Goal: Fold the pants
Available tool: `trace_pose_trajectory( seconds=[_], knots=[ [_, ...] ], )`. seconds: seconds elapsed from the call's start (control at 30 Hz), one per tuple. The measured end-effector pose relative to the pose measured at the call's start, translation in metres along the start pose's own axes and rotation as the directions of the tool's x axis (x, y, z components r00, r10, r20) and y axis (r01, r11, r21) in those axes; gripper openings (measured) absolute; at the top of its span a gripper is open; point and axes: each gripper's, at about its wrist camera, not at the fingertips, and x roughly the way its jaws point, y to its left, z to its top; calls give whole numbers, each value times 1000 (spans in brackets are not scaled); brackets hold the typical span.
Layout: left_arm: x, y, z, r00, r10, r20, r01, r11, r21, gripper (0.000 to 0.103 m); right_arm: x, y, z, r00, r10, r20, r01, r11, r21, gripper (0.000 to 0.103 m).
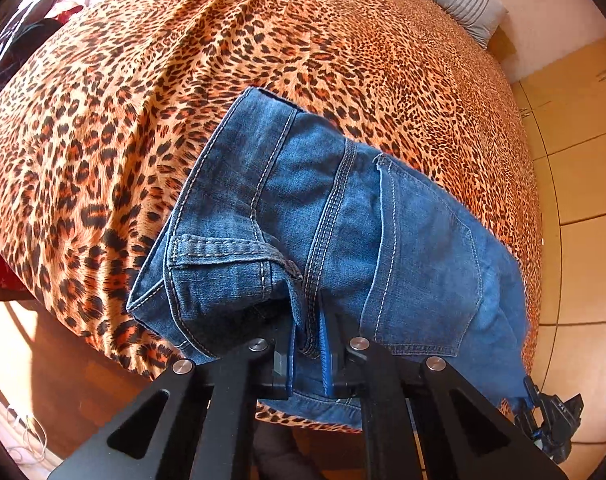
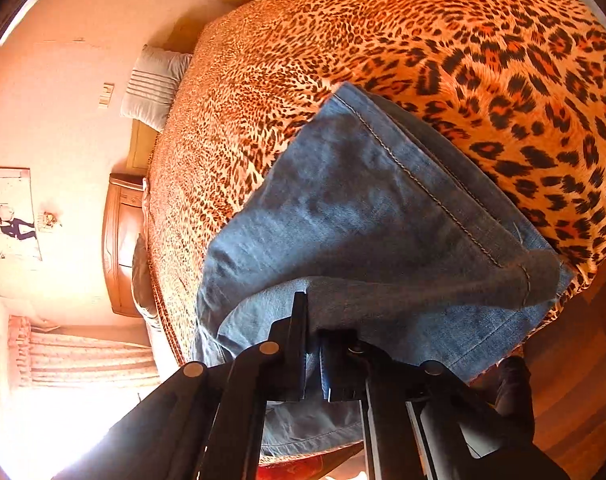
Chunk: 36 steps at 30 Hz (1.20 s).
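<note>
The blue jeans hang over the near part of a bed with a leopard-print cover. My left gripper is shut on the waist end, along the seat seam between the back pocket and the belt loop. My right gripper is shut on the hem end of the jeans, where the legs lie doubled over. The other gripper shows at the lower right of the left wrist view, at the denim's far corner.
A striped grey pillow lies at the bed's far corner, also in the right wrist view. Dark clothes lie at the far left of the bed. A wooden nightstand stands beside the bed. Tiled floor lies to the right.
</note>
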Motion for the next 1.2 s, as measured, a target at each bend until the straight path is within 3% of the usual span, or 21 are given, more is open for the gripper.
trace_pose_trajectory(
  seconds=[0.2,0.27,0.37,0.47,0.57,0.67,0.8,0.87,0.97,1.0,1.1,1.2],
  knots=[
    [-29,2,-24,999,11,42,-14,997,78,8,-23,-9,-18,1000,15,-21,-16,999,-30,5],
    [-12,9,-30,998,59,12,-60,993,101,9,-9,-26,-24,997,-59,-58,57,998,-37,5],
    [26,21,-36,987,125,-103,-115,988,99,10,19,-56,-28,972,-202,-124,200,979,-26,10],
    [24,19,-33,989,112,-97,-101,989,111,14,17,-61,-24,970,-209,-126,210,978,0,12],
    [4,21,-36,991,72,-111,-54,986,159,25,1,-47,-12,960,-249,-129,241,968,-74,28],
    [-22,35,-42,992,29,-126,-8,985,170,28,-29,-34,11,953,-295,-69,283,948,-147,30],
    [-52,54,-25,999,22,-49,-14,989,150,31,-47,-10,49,944,-326,43,329,925,-190,42],
    [-54,57,-5,1000,20,-13,-19,992,126,45,-34,9,72,943,-328,56,332,919,-212,43],
    [-31,55,33,999,34,-7,-33,995,92,49,5,57,132,951,-307,22,301,915,-269,43],
    [-17,52,44,999,35,-21,-33,997,74,49,18,69,135,958,-287,-2,273,915,-298,43],
    [24,50,66,995,9,-98,-11,1000,-14,48,71,115,127,967,-229,-113,162,892,-421,45],
    [44,47,79,992,-26,-127,15,996,-86,48,129,162,105,940,-237,-247,54,814,-578,50]
  ],
)
